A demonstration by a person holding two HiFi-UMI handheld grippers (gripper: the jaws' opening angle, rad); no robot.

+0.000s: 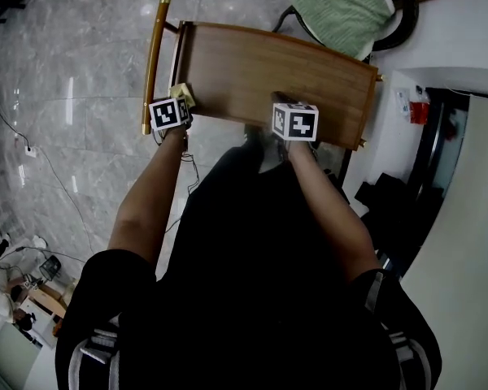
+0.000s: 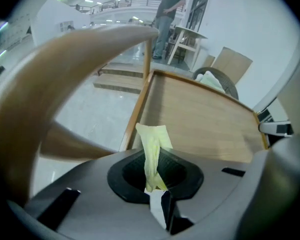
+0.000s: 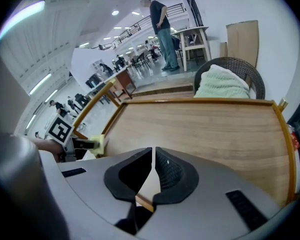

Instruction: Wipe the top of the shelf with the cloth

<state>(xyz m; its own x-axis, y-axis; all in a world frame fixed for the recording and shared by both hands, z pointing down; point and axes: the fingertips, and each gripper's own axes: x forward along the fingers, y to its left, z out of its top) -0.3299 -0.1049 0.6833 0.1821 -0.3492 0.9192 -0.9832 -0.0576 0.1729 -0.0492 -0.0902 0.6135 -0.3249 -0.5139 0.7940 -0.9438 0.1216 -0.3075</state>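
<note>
Left tool (image 2: pixel 155 171) is clamping the yellow cloth (image 2: pixel 152 141), jaws closed on its bunched end, cloth poking up past the tips. Cloth is sitting at the 9 o'clock end of the wooden shelf top (image 1: pixel 276 75), near corner. Right tool (image 3: pixel 153 171) is hovering at the shelf's 6 o'clock edge, jaws all but together, gripping nothing. Green towel (image 1: pixel 342 6) is lying on a chair (image 1: pixel 405 10) at 1 o'clock.
</note>
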